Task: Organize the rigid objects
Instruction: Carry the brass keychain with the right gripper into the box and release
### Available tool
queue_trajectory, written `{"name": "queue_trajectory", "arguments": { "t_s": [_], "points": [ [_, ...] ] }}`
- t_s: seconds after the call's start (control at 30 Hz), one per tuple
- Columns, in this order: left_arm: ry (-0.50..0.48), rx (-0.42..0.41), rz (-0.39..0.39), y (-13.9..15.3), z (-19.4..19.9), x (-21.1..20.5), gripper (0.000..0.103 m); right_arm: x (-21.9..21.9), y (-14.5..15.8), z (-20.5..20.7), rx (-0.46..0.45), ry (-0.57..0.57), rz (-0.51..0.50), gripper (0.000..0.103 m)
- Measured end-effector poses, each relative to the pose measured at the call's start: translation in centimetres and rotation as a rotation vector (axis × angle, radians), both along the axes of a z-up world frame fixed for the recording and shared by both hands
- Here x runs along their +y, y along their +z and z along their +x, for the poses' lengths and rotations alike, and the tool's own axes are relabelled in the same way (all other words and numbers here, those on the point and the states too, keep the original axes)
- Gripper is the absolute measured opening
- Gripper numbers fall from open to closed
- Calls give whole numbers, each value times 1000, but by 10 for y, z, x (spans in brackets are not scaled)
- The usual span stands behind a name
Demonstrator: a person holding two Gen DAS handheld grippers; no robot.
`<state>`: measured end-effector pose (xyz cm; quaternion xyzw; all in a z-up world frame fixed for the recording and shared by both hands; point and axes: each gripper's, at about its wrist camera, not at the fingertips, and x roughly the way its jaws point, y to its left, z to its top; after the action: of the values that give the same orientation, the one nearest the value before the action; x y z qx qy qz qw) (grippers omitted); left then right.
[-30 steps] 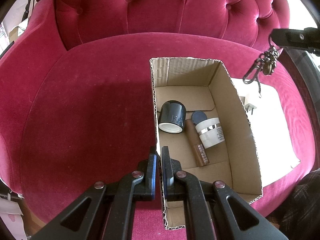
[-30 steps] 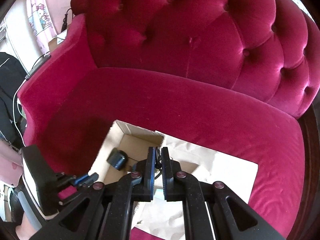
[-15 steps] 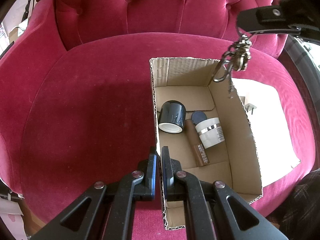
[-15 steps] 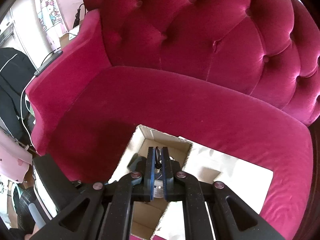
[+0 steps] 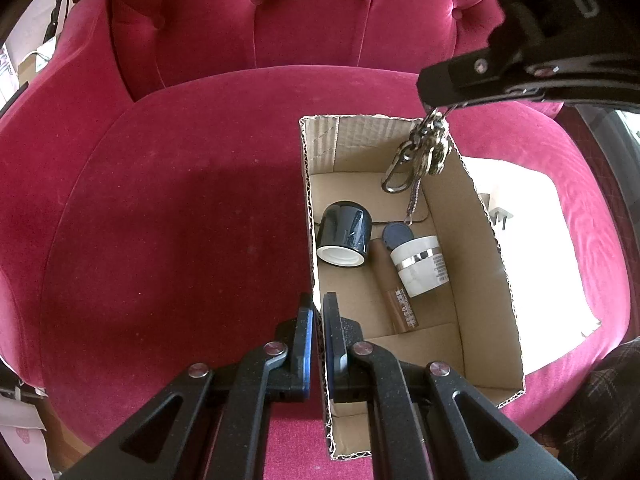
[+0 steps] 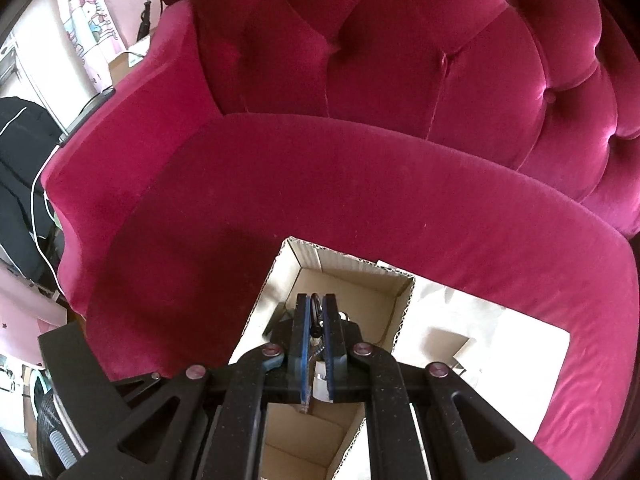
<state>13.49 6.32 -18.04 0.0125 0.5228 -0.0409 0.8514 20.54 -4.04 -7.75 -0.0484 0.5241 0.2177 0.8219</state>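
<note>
An open cardboard box (image 5: 492,280) stands on a red velvet sofa seat. Inside lie a dark blue jar with a white rim (image 5: 344,232), a white cream jar (image 5: 420,264), a brown tube (image 5: 396,296) and a dark round lid (image 5: 396,234). My left gripper (image 5: 318,308) is shut on the box's left wall. My right gripper (image 6: 318,308) is shut on a bunch of metal keys (image 5: 424,152) that hangs over the far end of the box (image 6: 396,320), above its contents.
A white sheet (image 5: 532,240) lies on the seat right of the box with a small plug-like item (image 5: 500,216) on it. The tufted sofa back (image 5: 280,20) rises behind. Room clutter shows beyond the left armrest (image 6: 24,160).
My right gripper has carried the keys leftward from beside the box to over its far end. My left gripper has kept hold of the box wall.
</note>
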Motion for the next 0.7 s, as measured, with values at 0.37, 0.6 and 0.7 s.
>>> {"name": "queue_trajectory", "arguments": {
  "t_s": [0.37, 0.6, 0.7],
  "points": [
    [-1, 0, 0, 0, 0, 0, 5, -3, -6, 5, 22, -19, 11, 5],
    [-1, 0, -1, 0, 0, 1, 5, -5, -6, 6, 26, -22, 24, 6],
    [-4, -4, -1, 2, 0, 0, 5, -8, -4, 7, 11, -36, 29, 55]
  ]
}}
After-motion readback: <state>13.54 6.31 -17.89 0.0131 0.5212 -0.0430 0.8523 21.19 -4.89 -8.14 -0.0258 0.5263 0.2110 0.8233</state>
